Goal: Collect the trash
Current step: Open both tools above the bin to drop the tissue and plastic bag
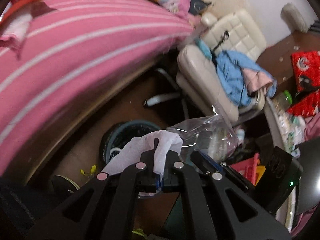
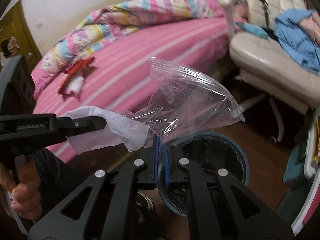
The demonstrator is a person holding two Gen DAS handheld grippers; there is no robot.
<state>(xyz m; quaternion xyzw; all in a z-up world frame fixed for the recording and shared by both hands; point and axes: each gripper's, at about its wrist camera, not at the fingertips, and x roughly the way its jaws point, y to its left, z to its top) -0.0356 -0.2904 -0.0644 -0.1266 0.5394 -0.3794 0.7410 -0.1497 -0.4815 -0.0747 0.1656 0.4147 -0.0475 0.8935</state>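
My left gripper (image 1: 159, 156) is shut on a crumpled white tissue (image 1: 140, 150); in the right wrist view it (image 2: 104, 123) comes in from the left with the tissue (image 2: 122, 130). My right gripper (image 2: 161, 142) is shut on the corner of a clear plastic zip bag (image 2: 190, 100), which also shows in the left wrist view (image 1: 210, 134). Both pieces hang above a round blue trash bin with a dark liner (image 2: 220, 150), seen in the left wrist view (image 1: 128, 132) just beyond the tissue.
A bed with a pink striped sheet (image 2: 140, 60) and a bundled quilt (image 2: 120, 14) lies to the left. A cream office chair (image 2: 270, 60) with blue clothes (image 1: 234, 78) stands right of the bin. Red bags (image 1: 306, 70) and clutter sit on the right. Brown floor surrounds the bin.
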